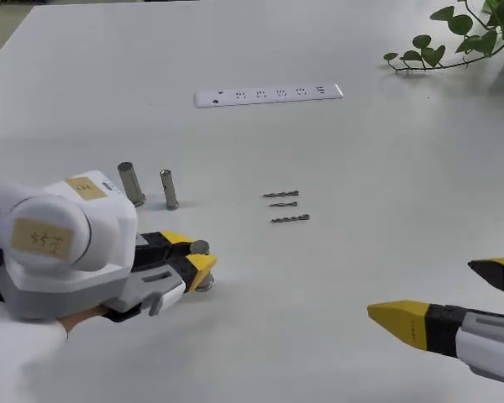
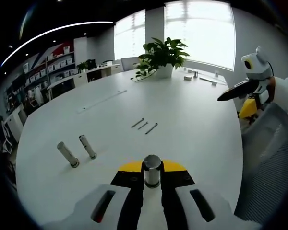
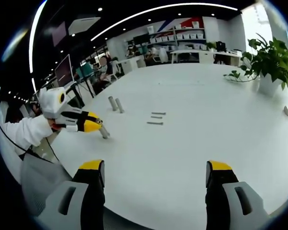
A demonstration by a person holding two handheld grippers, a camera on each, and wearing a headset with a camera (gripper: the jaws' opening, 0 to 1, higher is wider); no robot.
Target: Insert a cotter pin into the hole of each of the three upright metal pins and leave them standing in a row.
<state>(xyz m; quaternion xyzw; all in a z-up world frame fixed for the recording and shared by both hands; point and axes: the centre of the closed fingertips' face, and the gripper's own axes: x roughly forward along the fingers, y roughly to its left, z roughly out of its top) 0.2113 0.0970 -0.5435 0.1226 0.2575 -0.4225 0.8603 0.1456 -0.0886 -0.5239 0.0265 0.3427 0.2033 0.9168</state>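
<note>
left gripper point(image 1: 195, 252): rounded white housing, grey underside, black jaws, yellow tips, two tan stickers point(image 1: 40, 238) with faint writing | right gripper point(image 1: 420, 290): grey-white body, black jaws, pointed yellow tips, dark slots point(image 3: 67, 200) in finger bases | sleeve point(image 1: 17, 361): white, long

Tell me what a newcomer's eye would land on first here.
First comes the left tool at the near left of the white table, shut on a metal pin, with two other pins standing just beyond it. Next come the three cotter pins, lying side by side mid-table. The right tool hangs open at the near right, holding nothing.
</note>
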